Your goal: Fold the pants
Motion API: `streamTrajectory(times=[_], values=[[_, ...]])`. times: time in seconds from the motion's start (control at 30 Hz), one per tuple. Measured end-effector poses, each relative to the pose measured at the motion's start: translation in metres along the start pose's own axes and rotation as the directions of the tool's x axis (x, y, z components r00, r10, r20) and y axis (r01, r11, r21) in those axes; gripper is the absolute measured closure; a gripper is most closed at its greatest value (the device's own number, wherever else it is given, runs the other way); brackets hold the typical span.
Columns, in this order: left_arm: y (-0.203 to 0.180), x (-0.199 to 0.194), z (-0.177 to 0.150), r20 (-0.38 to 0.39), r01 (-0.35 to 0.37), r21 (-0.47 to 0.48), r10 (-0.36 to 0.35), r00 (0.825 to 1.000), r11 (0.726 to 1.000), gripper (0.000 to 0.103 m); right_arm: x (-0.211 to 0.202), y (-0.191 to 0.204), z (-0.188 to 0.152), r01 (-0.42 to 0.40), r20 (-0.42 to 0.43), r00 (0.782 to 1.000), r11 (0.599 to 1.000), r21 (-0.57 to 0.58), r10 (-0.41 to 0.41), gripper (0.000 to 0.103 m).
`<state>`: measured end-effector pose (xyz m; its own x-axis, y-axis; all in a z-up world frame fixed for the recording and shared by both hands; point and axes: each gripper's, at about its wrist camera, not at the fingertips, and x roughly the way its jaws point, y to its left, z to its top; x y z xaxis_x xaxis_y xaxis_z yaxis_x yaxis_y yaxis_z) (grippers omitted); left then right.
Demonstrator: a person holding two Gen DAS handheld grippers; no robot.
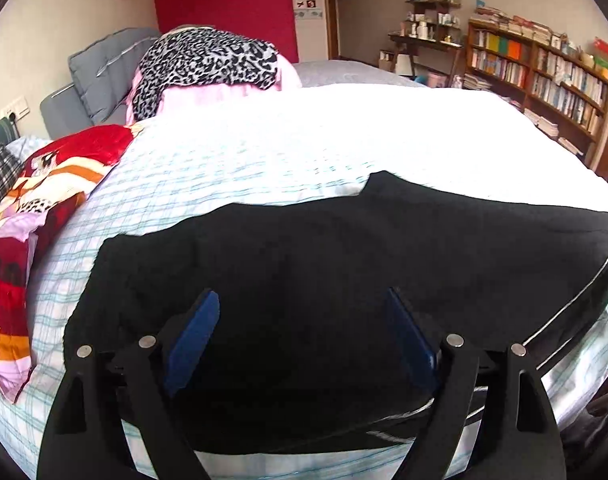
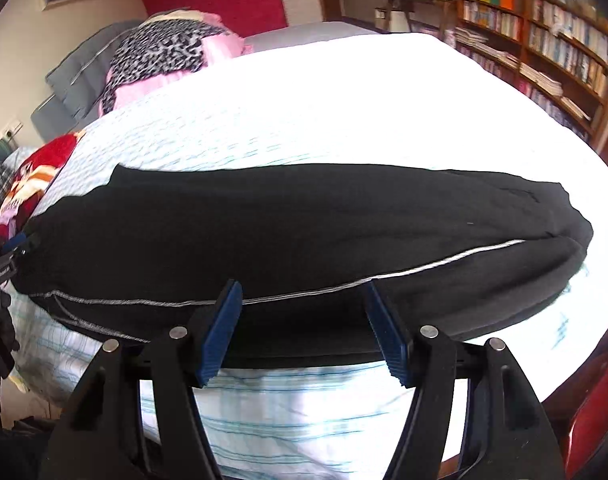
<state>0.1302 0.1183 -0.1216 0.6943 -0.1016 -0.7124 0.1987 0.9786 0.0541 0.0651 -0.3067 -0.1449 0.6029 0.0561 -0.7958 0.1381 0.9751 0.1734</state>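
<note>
Black pants (image 2: 288,232) lie flat across the checked bed cover (image 1: 208,168), folded lengthwise. My left gripper (image 1: 302,336) hovers over one end, jaws spread wide with the cloth below them, ungripped. My right gripper (image 2: 304,332) stands open at the near, piped edge, holding nothing.
</note>
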Motion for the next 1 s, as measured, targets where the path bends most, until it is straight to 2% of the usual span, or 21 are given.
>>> streamTrajectory(times=[0.1,0.17,0.27,0.37,0.43,0.57,0.7,0.87,0.9,0.93,1.0], values=[[-0.032,0.003,0.013,0.002,0.111,0.016,-0.111,0.994,0.994,0.019,-0.011,-0.049,0.004,0.055,0.008,0.998,0.987,0.149,-0.056,0.038],[-0.054,0.008,0.018,-0.011,0.174,0.028,-0.174,0.985,0.984,0.019,-0.021,-0.086,0.004,0.076,0.009,0.997,0.96,0.269,-0.082,0.038],[-0.087,0.016,0.023,-0.037,0.242,0.057,-0.24,0.97,0.969,0.019,-0.034,-0.14,-0.002,0.12,-0.002,0.991,0.886,0.448,-0.133,0.038],[-0.119,0.024,0.026,-0.065,0.294,0.085,-0.29,0.955,0.952,0.019,-0.045,-0.18,-0.01,0.129,0.001,0.987,0.814,0.566,-0.158,0.037],[-0.137,0.028,0.027,-0.083,0.32,0.107,-0.313,0.946,0.941,0.019,-0.047,-0.2,-0.014,0.104,0.01,0.99,0.773,0.626,-0.141,0.037],[-0.166,0.033,0.027,-0.105,0.356,0.144,-0.344,0.933,0.923,0.019,-0.039,-0.229,-0.019,0.001,0.045,0.998,0.708,0.706,-0.047,0.037],[-0.181,0.04,0.027,-0.131,0.39,0.144,-0.373,0.919,0.909,0.019,-0.022,-0.242,-0.019,-0.034,0.045,0.999,0.679,0.733,0.0,0.037],[-0.195,0.053,0.012,-0.195,0.433,0.16,-0.401,0.895,0.887,0.019,-0.008,-0.243,-0.022,-0.032,0.034,0.999,0.677,0.735,0.01,0.037],[-0.199,0.057,0.007,-0.216,0.438,0.173,-0.4,0.891,0.882,0.019,-0.007,-0.242,-0.021,-0.031,0.036,0.999,0.684,0.729,0.008,0.04],[-0.204,0.06,0.001,-0.23,0.433,0.19,-0.389,0.892,0.881,0.019,-0.005,-0.242,-0.018,-0.028,0.036,0.999,0.693,0.72,0.004,0.054],[-0.212,0.061,-0.013,-0.229,0.408,0.237,-0.358,0.905,0.882,0.018,-0.002,-0.236,-0.015,-0.042,0.032,0.999,0.709,0.704,0.027,0.067]])
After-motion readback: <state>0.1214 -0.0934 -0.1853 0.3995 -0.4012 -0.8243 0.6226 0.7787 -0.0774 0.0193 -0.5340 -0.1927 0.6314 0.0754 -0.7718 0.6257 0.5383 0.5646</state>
